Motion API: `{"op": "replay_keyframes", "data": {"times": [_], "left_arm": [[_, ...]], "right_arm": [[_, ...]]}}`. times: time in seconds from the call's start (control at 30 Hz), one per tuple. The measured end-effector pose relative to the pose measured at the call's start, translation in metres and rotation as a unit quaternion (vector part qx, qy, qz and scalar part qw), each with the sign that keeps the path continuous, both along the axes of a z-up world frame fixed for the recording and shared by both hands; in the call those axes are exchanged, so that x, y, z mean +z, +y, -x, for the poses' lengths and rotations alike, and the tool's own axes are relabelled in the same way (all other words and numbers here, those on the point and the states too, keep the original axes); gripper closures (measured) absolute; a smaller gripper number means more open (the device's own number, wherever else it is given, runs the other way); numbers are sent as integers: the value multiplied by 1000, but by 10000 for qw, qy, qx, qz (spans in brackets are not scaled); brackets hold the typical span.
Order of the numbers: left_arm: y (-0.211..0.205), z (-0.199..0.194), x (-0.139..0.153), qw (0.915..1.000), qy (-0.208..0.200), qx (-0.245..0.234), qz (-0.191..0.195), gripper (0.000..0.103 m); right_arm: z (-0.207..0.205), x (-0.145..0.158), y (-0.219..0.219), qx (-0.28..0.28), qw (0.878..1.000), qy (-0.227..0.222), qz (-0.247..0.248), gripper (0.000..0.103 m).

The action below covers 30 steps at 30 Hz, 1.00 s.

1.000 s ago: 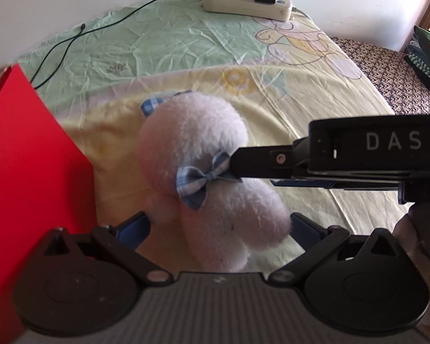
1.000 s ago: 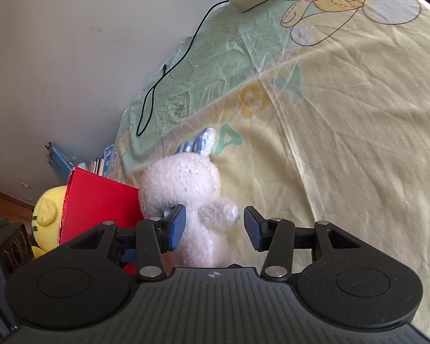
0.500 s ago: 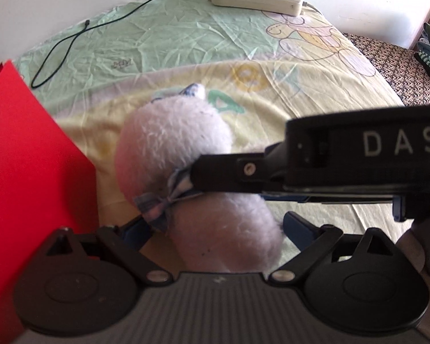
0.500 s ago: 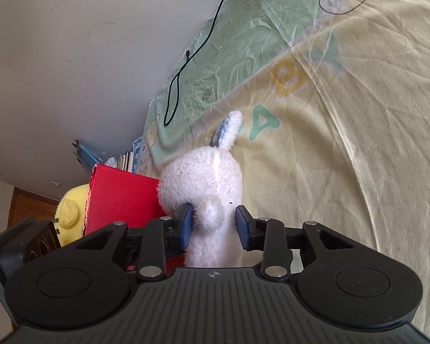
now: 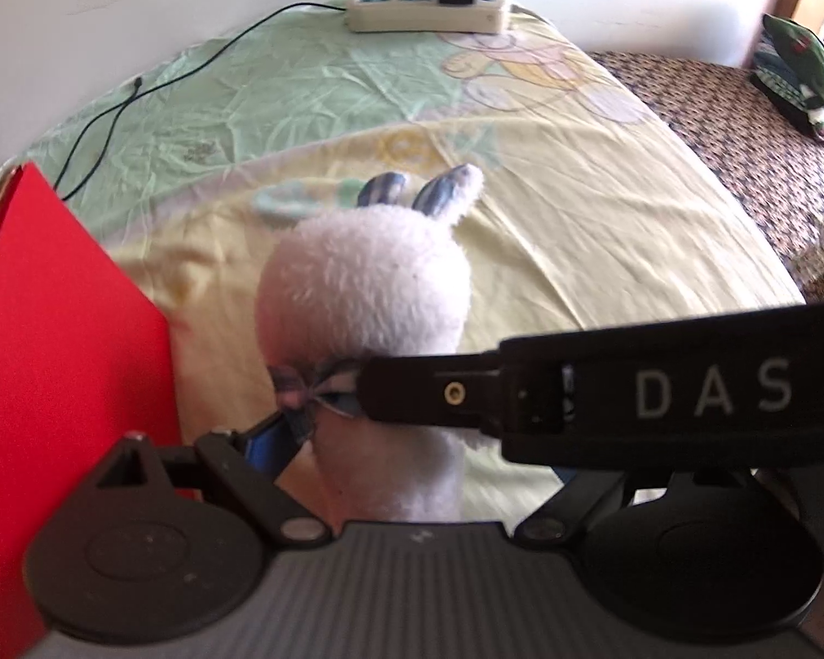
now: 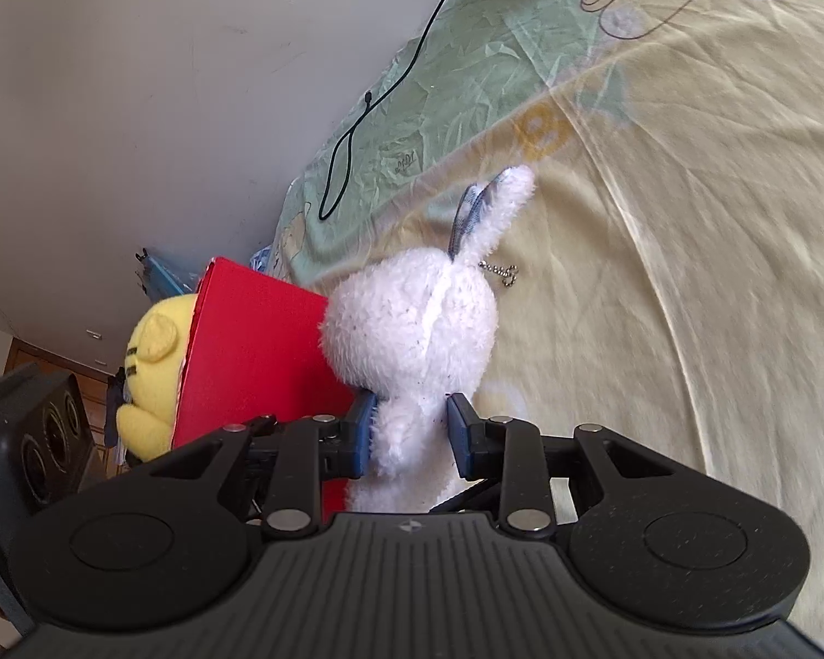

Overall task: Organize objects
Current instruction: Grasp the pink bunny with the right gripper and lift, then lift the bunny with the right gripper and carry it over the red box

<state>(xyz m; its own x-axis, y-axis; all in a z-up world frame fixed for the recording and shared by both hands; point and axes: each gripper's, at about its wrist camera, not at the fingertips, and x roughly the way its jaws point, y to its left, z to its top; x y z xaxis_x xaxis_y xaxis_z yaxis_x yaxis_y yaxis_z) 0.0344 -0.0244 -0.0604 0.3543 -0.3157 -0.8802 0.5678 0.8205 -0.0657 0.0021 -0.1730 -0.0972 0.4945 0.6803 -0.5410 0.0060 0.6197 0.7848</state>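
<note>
So the white bunny [image 6: 412, 340] sat right between the right gripper [image 6: 409, 434] fingers — both blue pads pressed into its neck, just under the head, so that one was clamped on it. Bunny's long axis ran straight away from those jaws, ears pointing out over the yellow sheet [image 6: 659, 274], with the red box [image 6: 258, 351] touching or just beside its head on the left. A yellow plush [image 6: 148, 368] was already sitting in the box. The left gripper [image 5: 412, 456] had its fingers spread wide either side of the bunny's body, not squeezing anything, so the right one was doing the work.

Compared with a second ago — the bunny had turned more upright, ears up instead of tucked low, and the right jaws had gone from open around it to pinched on the neck. My guess is the next bit is lifting it over the box wall and in
</note>
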Motion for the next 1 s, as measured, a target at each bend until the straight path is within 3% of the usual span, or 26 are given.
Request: {"op": "replay_keyframes", "data": {"times": [0.5, 0.83, 1.0], "left_arm": [[0, 70, 14, 9983, 103, -554, 126, 15], [11, 91, 9, 9965, 332, -732, 236, 14], [10, 85, 1, 9972, 238, -688, 183, 6]], "right_arm": [[71, 12, -17, -273, 9996, 63, -3, 72], [102, 10, -15, -176, 9996, 169, 153, 71], [100, 5, -17, -430, 9985, 261, 225, 68]]}}
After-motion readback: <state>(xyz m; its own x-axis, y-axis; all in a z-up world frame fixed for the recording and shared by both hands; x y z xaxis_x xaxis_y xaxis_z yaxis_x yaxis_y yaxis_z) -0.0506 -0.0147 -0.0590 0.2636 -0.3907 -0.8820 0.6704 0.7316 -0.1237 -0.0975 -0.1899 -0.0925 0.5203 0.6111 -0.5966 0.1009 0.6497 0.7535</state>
